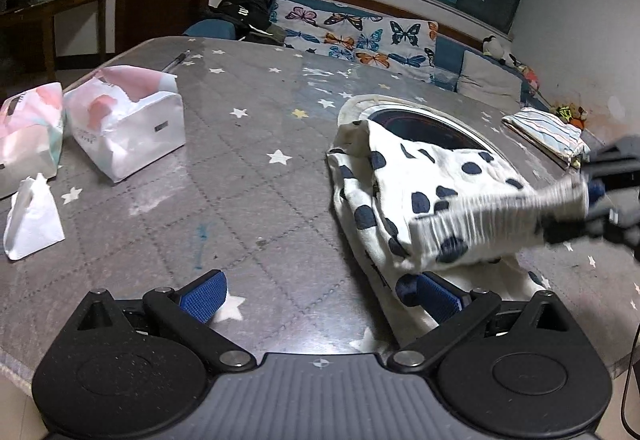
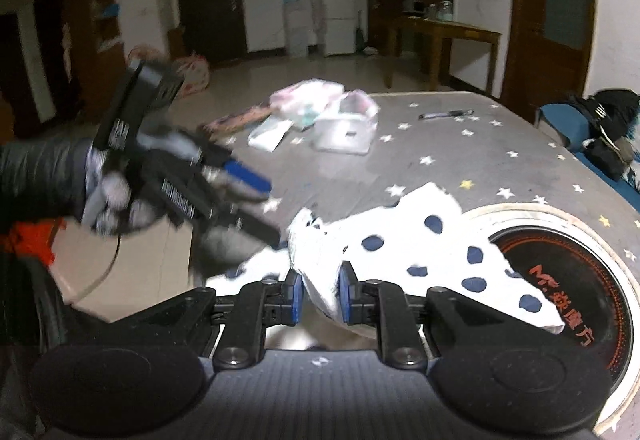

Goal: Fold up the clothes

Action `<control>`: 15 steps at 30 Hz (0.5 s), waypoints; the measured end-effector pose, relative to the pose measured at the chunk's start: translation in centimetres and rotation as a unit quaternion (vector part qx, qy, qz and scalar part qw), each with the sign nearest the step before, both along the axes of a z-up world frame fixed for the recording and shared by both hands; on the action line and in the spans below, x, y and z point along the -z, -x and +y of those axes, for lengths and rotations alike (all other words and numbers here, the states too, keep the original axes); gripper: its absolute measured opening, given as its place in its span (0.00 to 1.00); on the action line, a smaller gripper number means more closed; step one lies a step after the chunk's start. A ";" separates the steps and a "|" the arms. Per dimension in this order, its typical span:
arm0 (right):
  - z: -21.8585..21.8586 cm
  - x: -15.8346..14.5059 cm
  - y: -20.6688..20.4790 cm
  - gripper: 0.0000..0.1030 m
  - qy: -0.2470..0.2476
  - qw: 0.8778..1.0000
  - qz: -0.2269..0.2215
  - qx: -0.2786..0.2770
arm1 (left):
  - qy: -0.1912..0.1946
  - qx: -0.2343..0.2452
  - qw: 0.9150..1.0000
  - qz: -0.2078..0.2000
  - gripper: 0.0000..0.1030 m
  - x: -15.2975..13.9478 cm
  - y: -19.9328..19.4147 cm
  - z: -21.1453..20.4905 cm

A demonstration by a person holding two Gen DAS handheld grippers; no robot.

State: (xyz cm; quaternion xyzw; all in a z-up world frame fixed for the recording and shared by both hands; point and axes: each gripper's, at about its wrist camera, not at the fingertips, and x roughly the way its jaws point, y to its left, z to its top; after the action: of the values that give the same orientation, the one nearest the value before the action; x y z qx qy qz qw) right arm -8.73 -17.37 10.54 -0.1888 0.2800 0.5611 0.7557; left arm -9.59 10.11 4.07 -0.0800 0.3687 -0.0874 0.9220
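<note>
A white garment with dark blue dots [image 1: 404, 175] lies bunched on the grey star-print tablecloth [image 1: 248, 127], partly over a round black cooktop [image 1: 424, 127]. My left gripper [image 1: 320, 296] is open just above the table; its right pad [image 1: 438, 298] sits over the garment's near edge and nothing is between the fingers. My right gripper [image 2: 320, 296] is shut on a bunched fold of the garment [image 2: 400, 240]. In the left wrist view the right gripper [image 1: 600, 195] is blurred, lifting the ribbed hem [image 1: 500, 211]. In the right wrist view, a gloved hand [image 2: 116, 195] holds the blurred left gripper [image 2: 264, 199].
Two torn tissue packs [image 1: 124, 119] and a loose tissue [image 1: 32, 220] lie at the table's left, with a pen [image 1: 176, 60] behind them. A folded striped cloth [image 1: 548, 131] rests at the right edge. A sofa with a butterfly blanket [image 1: 360, 35] stands beyond the table.
</note>
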 end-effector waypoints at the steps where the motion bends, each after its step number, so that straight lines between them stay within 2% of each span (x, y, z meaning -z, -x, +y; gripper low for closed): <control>1: 0.0 0.3 0.3 0.18 0.006 1.000 -0.004 -0.006 | 0.000 -0.001 1.000 -0.001 1.00 -0.1 0.1 0.1; 9: -0.2 1.9 2.3 0.27 0.054 0.997 -0.039 -0.041 | 0.003 -0.009 1.000 -0.026 1.00 -1.6 0.0 0.9; 15: -0.6 1.6 2.9 0.32 0.060 0.996 -0.047 -0.043 | 0.014 -0.006 0.999 -0.047 1.00 -3.1 -0.5 0.9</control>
State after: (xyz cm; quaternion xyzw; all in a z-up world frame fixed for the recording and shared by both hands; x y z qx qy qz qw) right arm -11.64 -18.02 8.93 -0.2718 0.2687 0.5655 0.7309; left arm -9.07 11.06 7.17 -0.0905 0.3231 -0.0908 0.9376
